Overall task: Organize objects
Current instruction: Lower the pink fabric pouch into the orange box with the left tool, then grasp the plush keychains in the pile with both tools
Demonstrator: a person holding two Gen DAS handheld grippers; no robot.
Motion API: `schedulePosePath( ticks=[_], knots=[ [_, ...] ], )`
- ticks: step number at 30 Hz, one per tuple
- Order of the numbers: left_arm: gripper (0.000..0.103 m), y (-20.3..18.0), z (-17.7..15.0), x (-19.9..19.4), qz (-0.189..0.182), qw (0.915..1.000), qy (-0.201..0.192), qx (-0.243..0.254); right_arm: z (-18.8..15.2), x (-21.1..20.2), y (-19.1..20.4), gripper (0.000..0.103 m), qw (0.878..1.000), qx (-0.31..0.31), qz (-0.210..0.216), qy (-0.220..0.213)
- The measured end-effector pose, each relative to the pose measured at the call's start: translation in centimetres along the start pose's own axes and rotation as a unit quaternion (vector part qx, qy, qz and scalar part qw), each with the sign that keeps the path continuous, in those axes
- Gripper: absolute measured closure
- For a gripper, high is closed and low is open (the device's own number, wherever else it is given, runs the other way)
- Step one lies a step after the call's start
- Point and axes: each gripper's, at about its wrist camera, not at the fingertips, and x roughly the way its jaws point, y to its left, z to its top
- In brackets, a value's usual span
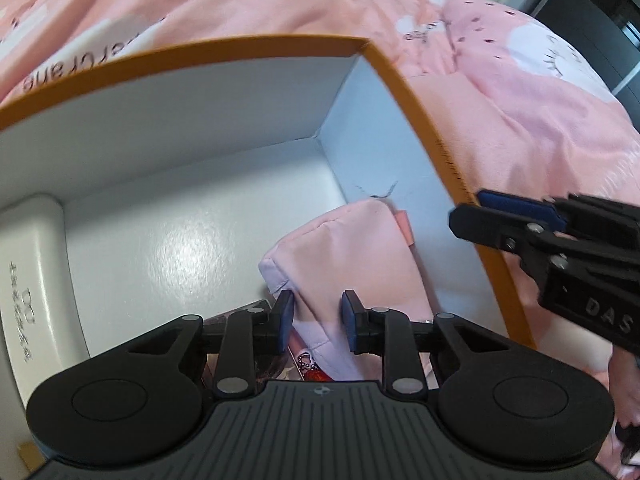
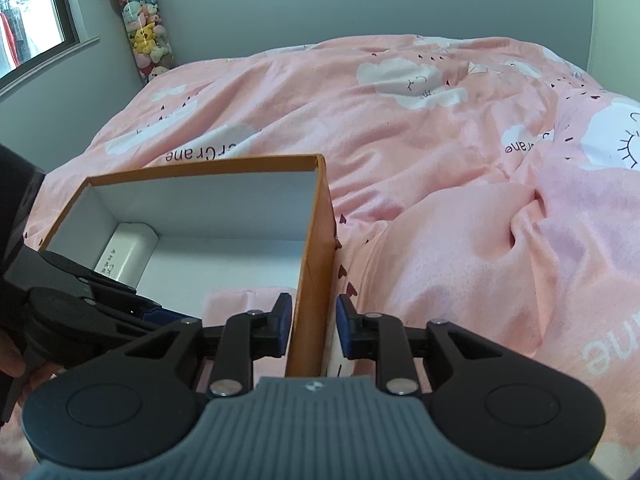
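Pouch (image 1: 340,264), pink, soft cloth with a stitched seam and a small tab at one side, lies inside the open cardboard box (image 1: 404,92) against its right-hand wall, leaning on the white floor of the box. It looks light and limp, so it will likely sag and fold wherever it is not supported; a pinch on a thick fold or on the seam edge should hold better than a bite on a single loose layer, and the cloth offers enough friction that slipping seems unlikely. The left gripper (image 1: 318,318) reaches down into the box, its blue pads set on either side of the pouch's near end and closed in on the fabric, so it appears clamped on the pouch. Beneath that end a beaded chain and something red (image 1: 316,374) show, too hidden to name. A white rectangular case (image 1: 32,280) stands at the far left end of the box. The right gripper (image 2: 310,328) straddles the box's right wall, one pad inside and one outside; a little gap shows on each side, so I cannot tell whether it truly pinches the cardboard, which is stiff but thin and could buckle. The box rests on a bed with a pink cloud-print quilt (image 2: 440,160), a yielding base, so steadying it seems wise.
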Motion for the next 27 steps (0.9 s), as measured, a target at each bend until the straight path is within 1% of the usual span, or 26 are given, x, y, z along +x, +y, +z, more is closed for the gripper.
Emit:
schedulePosePath(
  ticks=[4, 5, 7, 9, 12, 16, 19, 20, 23, 27],
  knots=[
    [0.069, -0.5, -0.2, -0.4, 0.007, 0.9999, -0.015, 0.0, -0.1, 0.1, 0.1, 0.078, 1.0, -0.003, -0.003, 0.003],
    [0.065, -0.5, -0.3, -0.6, 0.007, 0.9998, -0.018, -0.001, 0.0, 0.0, 0.1, 0.078, 1.0, -0.003, -0.003, 0.003],
    [0.06, -0.6, -0.5, -1.0, 0.01, 0.9996, -0.024, -0.005, 0.0, -0.3, 0.3, 0.077, 1.0, -0.006, -0.003, 0.001],
    [0.055, -0.5, -0.8, -1.8, 0.018, 0.999, -0.04, -0.008, 0.2, -0.6, 0.5, 0.071, 1.0, -0.011, -0.003, -0.002],
    [0.05, -0.6, -1.6, -3.9, 0.019, 0.9969, -0.075, -0.013, 0.2, -1.3, 0.9, 0.067, 1.0, -0.014, -0.005, -0.008],
    [0.041, -1.1, -3.0, -7.7, 0.01, 0.992, -0.123, -0.023, 0.3, -2.8, 1.4, 0.059, 1.0, -0.014, -0.005, -0.022],
    [0.04, -1.4, -4.5, -10.5, 0.0, 0.989, -0.145, -0.03, 0.2, -4.4, 2.0, 0.052, 0.999, -0.015, -0.001, -0.037],
    [0.04, -1.4, -5.1, -11.3, -0.003, 0.9886, -0.147, -0.034, 0.1, -5.1, 2.2, 0.05, 0.999, -0.016, 0.001, -0.042],
    [0.04, -1.7, -6.6, -12.6, -0.017, 0.9889, -0.139, -0.05, -0.4, -6.8, 3.0, 0.05, 0.999, -0.02, 0.005, -0.05],
    [0.04, -1.7, -8.6, -12.5, -0.035, 0.9919, -0.1, -0.07, -1.7, -9.1, 3.7, 0.05, 0.998, -0.02, 0.018, -0.052]
  ],
)
